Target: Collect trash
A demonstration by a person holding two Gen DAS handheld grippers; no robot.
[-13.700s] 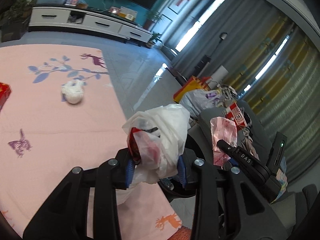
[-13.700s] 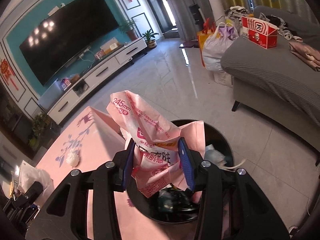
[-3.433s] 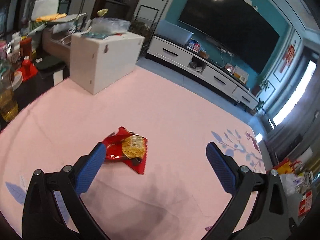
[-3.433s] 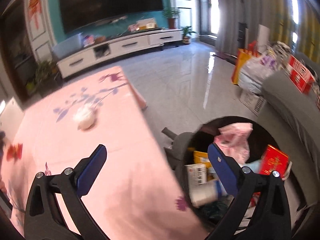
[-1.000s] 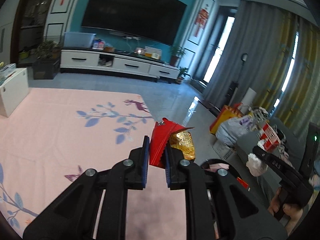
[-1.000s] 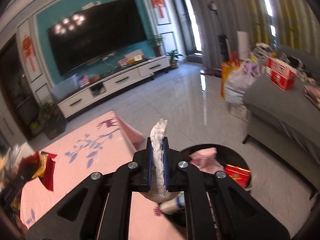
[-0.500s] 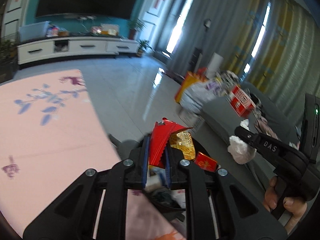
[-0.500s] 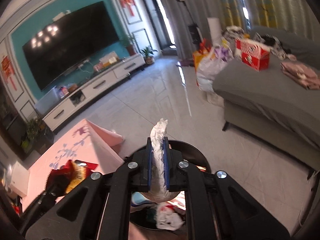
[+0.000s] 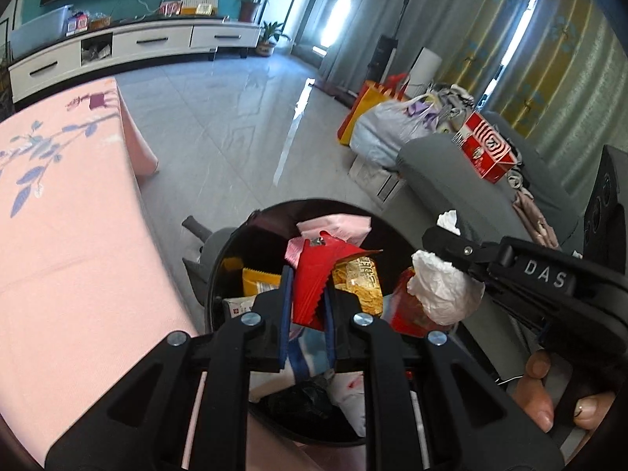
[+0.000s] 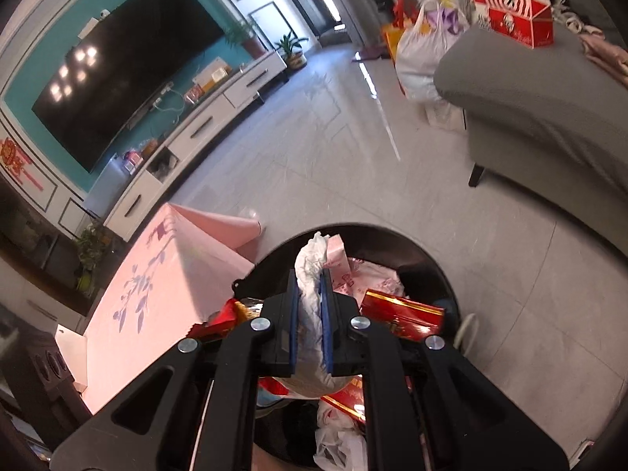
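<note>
Your left gripper [image 9: 307, 306] is clamped on the red snack wrapper [image 9: 320, 274], and your right gripper [image 10: 310, 314] is pinched tight on a crumpled white tissue wad [image 10: 312, 302]; both hang over the open black trash bin [image 9: 235, 235], which is already heaped with packets. Release over the middle of the bin, away from the rim beside the pink tablecloth [image 9: 59, 216]. Open one pair of jaws fully, let the piece drop clear, then open the other, so neither piece snags.
</note>
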